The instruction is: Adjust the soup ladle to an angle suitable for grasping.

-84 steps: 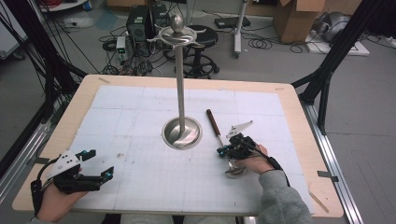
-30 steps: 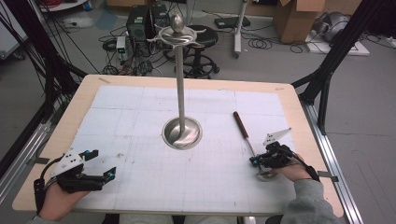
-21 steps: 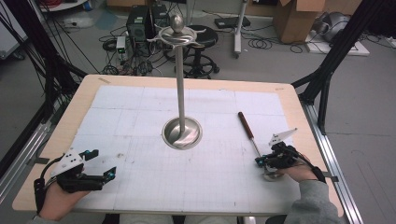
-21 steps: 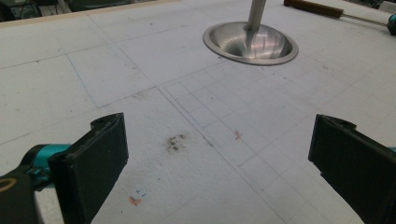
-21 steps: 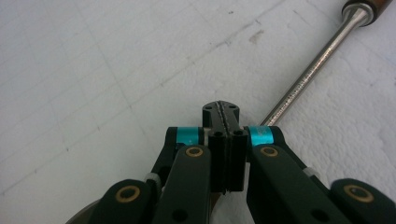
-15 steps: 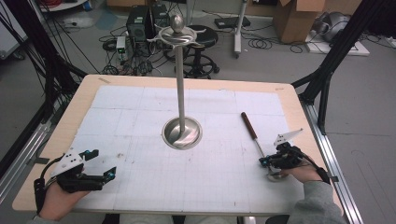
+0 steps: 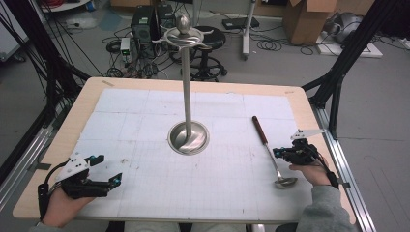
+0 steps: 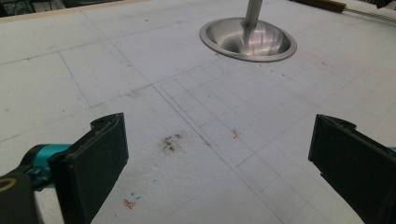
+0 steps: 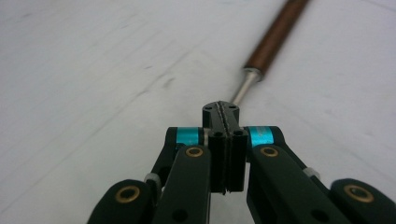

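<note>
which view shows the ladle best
The high view: the whole ladle lies on the white mat, brown handle away from the person, bowl near, with the right hand-held gripper shut on its metal shaft. The right gripper view gives only a blurred handle and shaft; the left gripper view catches just the handle at its top edge.

place: lab — signs: black rig frame (image 7: 345,63) | floor cables (image 7: 283,46) | computer tower (image 7: 145,24)
</note>
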`<act>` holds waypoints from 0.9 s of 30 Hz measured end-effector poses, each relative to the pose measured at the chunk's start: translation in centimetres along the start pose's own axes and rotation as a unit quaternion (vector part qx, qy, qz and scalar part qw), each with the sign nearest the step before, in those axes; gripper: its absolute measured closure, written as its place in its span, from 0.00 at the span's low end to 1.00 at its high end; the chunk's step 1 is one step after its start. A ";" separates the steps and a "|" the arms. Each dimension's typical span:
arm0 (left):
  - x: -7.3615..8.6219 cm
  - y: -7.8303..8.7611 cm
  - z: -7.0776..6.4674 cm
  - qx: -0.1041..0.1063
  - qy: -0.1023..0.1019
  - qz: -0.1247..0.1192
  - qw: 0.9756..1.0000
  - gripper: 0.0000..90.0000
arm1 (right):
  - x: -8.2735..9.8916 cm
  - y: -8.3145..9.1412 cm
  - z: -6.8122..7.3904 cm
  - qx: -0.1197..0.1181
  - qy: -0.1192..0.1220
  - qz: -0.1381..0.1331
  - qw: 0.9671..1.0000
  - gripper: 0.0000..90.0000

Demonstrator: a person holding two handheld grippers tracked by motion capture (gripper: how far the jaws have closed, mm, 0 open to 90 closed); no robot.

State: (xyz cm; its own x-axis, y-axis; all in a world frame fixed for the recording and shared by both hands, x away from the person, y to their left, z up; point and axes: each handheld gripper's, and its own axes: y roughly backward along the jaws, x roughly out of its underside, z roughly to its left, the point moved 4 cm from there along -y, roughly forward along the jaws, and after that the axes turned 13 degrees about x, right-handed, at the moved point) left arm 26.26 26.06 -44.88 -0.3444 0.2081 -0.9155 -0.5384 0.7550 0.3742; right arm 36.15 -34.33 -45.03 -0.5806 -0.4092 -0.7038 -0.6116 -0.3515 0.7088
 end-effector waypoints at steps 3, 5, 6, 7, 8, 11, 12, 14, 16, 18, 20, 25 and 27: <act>0.0 0.0 0.0 -0.001 0.000 0.000 1.000 0.06 | 0.1 -0.7 -0.5 0.021 -0.015 0.001 1.000 1.00; 0.0 0.0 0.1 -0.002 -0.002 0.002 1.000 0.06 | 0.6 -1.4 -0.7 0.020 -0.021 0.013 1.000 1.00; 0.1 0.0 0.1 -0.002 -0.001 0.003 1.000 0.06 | 0.9 -1.8 -0.8 0.021 -0.023 0.021 0.999 1.00; 0.1 -0.1 0.1 -0.002 0.000 0.001 1.000 0.06 | 0.9 -1.8 -0.9 0.015 -0.033 0.012 0.999 1.00; 0.1 -0.1 0.1 -0.002 0.001 0.001 1.000 0.06 | 0.9 -1.8 -1.0 0.016 -0.034 0.012 0.999 1.00; 0.0 -0.1 0.0 -0.001 0.001 0.001 1.000 0.06 | 0.8 -1.9 -1.0 0.020 -0.036 0.009 0.999 1.00; 0.0 -0.2 0.0 -0.001 0.001 0.001 1.000 0.06 | 0.7 -2.0 -1.0 0.023 -0.029 0.005 0.999 1.00; 0.0 -0.2 0.0 0.000 0.001 0.001 1.000 0.06 | 0.6 -2.2 -0.8 0.022 -0.034 0.003 0.999 1.00; 0.0 -0.2 0.0 0.001 0.001 0.001 1.000 0.06 | 0.5 -2.3 -0.7 0.020 -0.034 0.000 0.999 1.00; 0.0 -0.2 0.1 0.001 0.000 0.001 1.000 0.06 | 0.4 -2.5 -0.6 0.019 -0.033 -0.001 0.999 1.00; 0.0 -0.2 0.1 0.001 0.000 0.001 1.000 0.06 | 0.3 -2.6 -0.4 0.017 -0.027 -0.001 0.999 1.00; 0.0 -0.3 0.0 0.002 -0.001 0.002 1.000 0.06 | 0.2 -2.6 -0.1 0.008 -0.016 -0.003 1.000 1.00; 0.0 -0.3 0.0 0.003 -0.001 0.002 1.000 0.06 | 0.2 -2.6 0.2 -0.001 -0.008 -0.004 1.000 1.00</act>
State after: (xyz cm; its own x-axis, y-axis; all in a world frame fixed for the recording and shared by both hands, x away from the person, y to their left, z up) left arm 26.46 25.86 -44.96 -0.3446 0.2120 -0.9145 -0.5332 0.7575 0.3766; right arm 37.57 -33.35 -47.02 -0.5839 -0.3935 -0.7101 -0.6153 -0.3561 0.7033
